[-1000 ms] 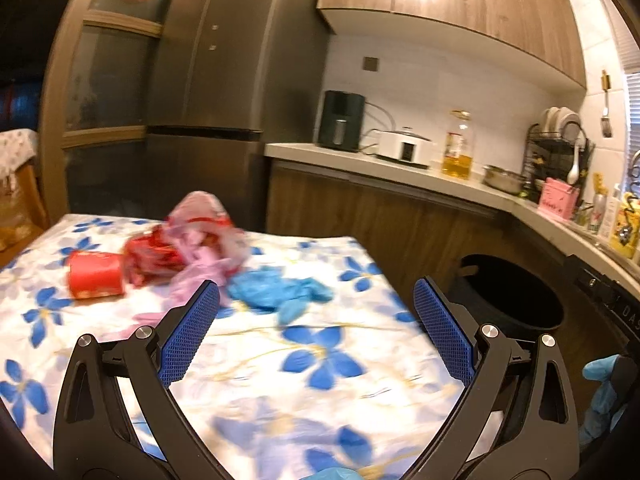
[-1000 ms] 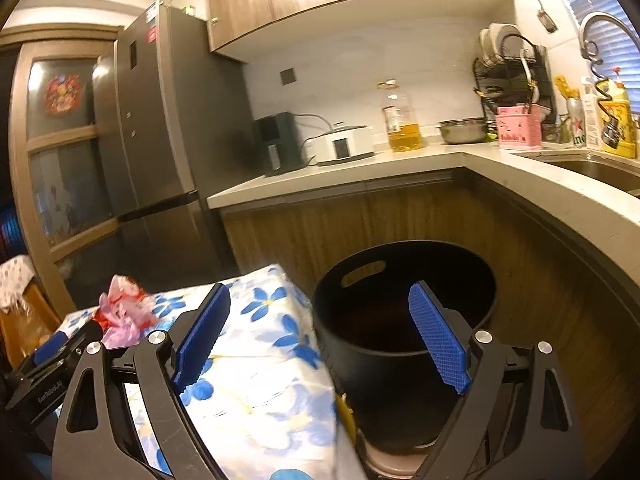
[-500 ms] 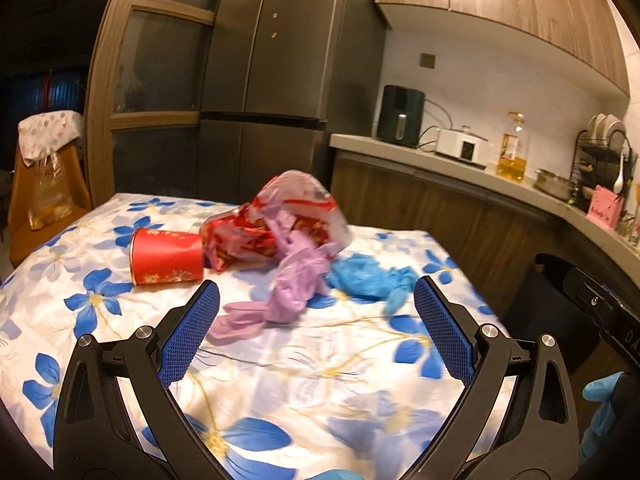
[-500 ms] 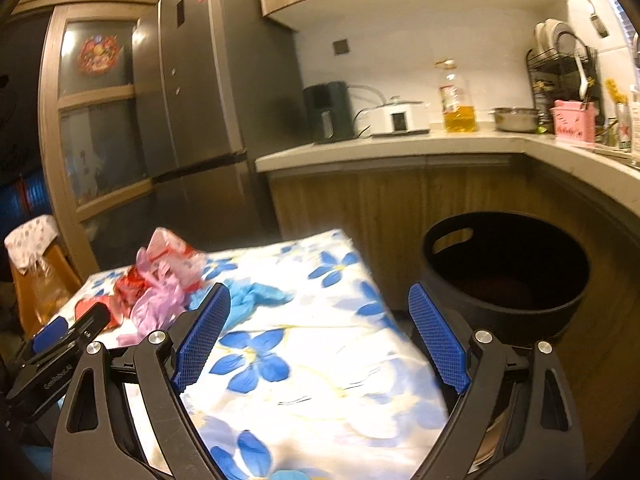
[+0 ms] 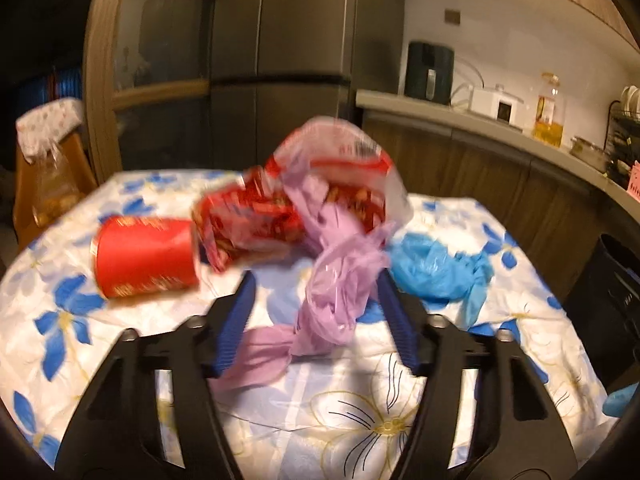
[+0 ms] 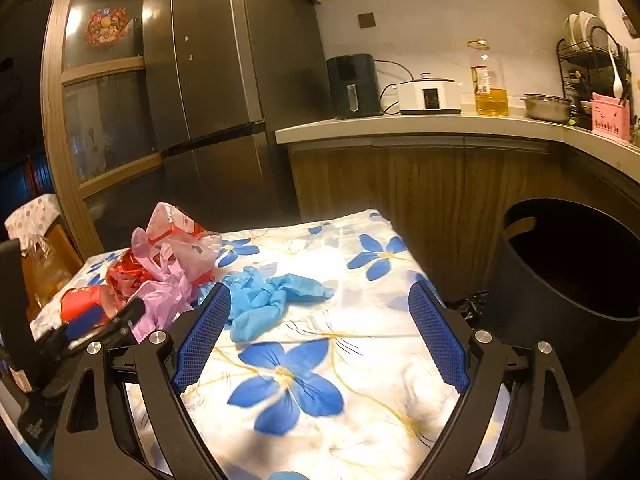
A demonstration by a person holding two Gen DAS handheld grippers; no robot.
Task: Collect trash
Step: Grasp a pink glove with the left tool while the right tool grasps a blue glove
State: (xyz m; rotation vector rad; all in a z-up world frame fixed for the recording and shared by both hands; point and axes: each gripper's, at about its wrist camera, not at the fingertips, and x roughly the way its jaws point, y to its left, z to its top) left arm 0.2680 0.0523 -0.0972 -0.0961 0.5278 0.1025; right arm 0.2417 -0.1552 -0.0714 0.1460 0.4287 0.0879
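A pile of trash lies on the flower-print tablecloth (image 5: 360,420): a red paper cup (image 5: 144,256) on its side, a red snack wrapper (image 5: 248,224), a clear and red plastic bag (image 5: 340,152), a crumpled purple plastic bag (image 5: 336,300) and blue gloves (image 5: 436,268). My left gripper (image 5: 316,296) is closing with the purple bag between its jaws. The right pad (image 5: 394,320) is at the bag; the left pad stands apart from it. My right gripper (image 6: 320,292) is open and empty over the cloth (image 6: 360,360), just right of the blue gloves (image 6: 272,300). The left gripper (image 6: 108,314) shows at that view's left edge.
A black round bin (image 6: 568,272) stands on the floor right of the table, against the wooden cabinets. Behind are a dark fridge (image 6: 224,80) and a counter (image 6: 420,124) with appliances and an oil bottle. A chair with a bag (image 5: 48,184) is at the far left.
Both grippers moved in toward the trash pile. The left jaws narrowed around the purple bag. The right view swung from the bin to the table and the blue gloves.
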